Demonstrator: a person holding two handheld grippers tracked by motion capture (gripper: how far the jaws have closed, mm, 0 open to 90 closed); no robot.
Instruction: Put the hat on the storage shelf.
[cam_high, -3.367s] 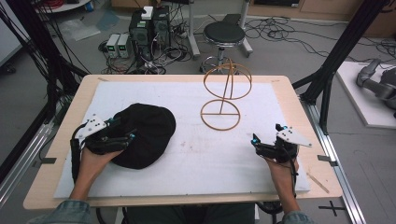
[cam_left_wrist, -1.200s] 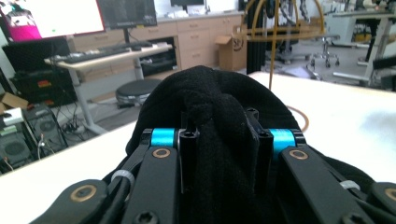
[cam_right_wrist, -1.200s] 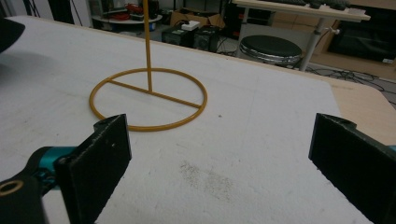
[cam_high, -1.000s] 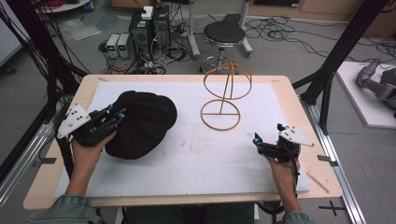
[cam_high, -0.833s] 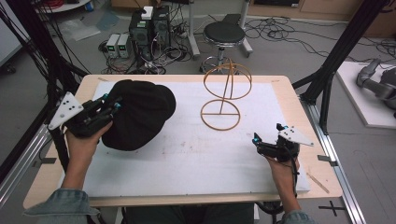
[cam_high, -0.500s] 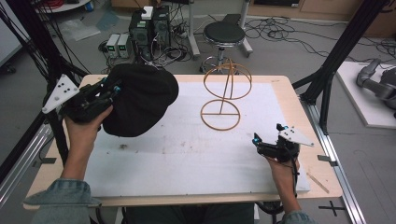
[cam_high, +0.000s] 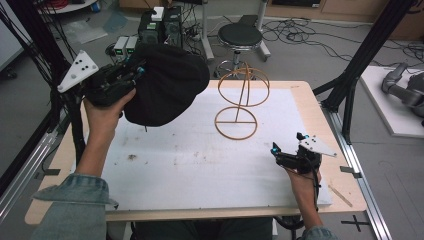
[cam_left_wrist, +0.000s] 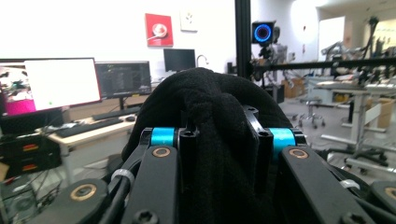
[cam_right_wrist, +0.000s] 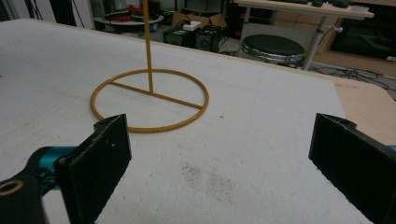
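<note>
A black knitted hat (cam_high: 167, 85) hangs in the air above the table's far left corner, held by my left gripper (cam_high: 131, 75), which is shut on its edge. In the left gripper view the hat (cam_left_wrist: 219, 116) bulges up between the two jaws, pinched there. A yellow wire stand (cam_high: 240, 102) with a ring base and a ring top stands on the white mat at the far middle. My right gripper (cam_high: 280, 155) rests low at the near right, open and holding nothing. The right gripper view shows the stand's base ring (cam_right_wrist: 149, 100) ahead of the jaws.
A white mat (cam_high: 200, 155) covers most of the wooden table (cam_high: 315, 107). A round black stool (cam_high: 240, 36) and electronics boxes (cam_high: 157, 20) stand on the floor beyond the far edge. Black frame posts (cam_high: 355, 65) rise at both sides.
My left gripper has lifted the black hat off the mat and carried it up and toward the far left. The right gripper has stayed put.
</note>
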